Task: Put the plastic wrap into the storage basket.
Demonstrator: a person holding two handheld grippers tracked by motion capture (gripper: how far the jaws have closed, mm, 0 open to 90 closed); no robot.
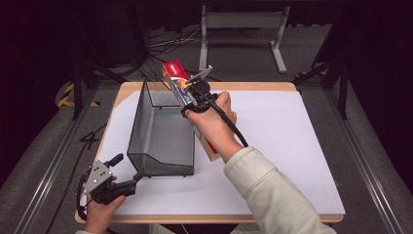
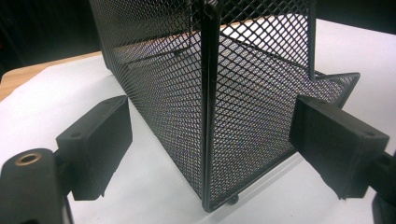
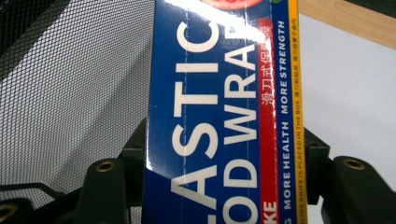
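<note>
A long red and blue plastic wrap box [image 1: 176, 74] [image 3: 219, 102] is held at a slant along the right wall of a black mesh basket [image 1: 160, 131], its far end raised above the rim. My right gripper [image 1: 193, 99] [image 3: 224, 158] is shut on the box about midway along it. In the right gripper view the mesh basket [image 3: 70, 93] lies to the left of the box. At the table's near left, my left gripper [image 1: 128, 167] [image 2: 210, 140] is open, its pads [image 2: 100, 144] standing either side of the basket's near corner post [image 2: 210, 93] without touching it.
A white mat [image 1: 292, 136] covers most of the wooden table [image 1: 204, 218]; its right half is bare. Behind the table on the floor stand a grey metal frame [image 1: 243, 22] and loose cables [image 1: 170, 41]. Metal rails [image 1: 48, 165] run along both sides.
</note>
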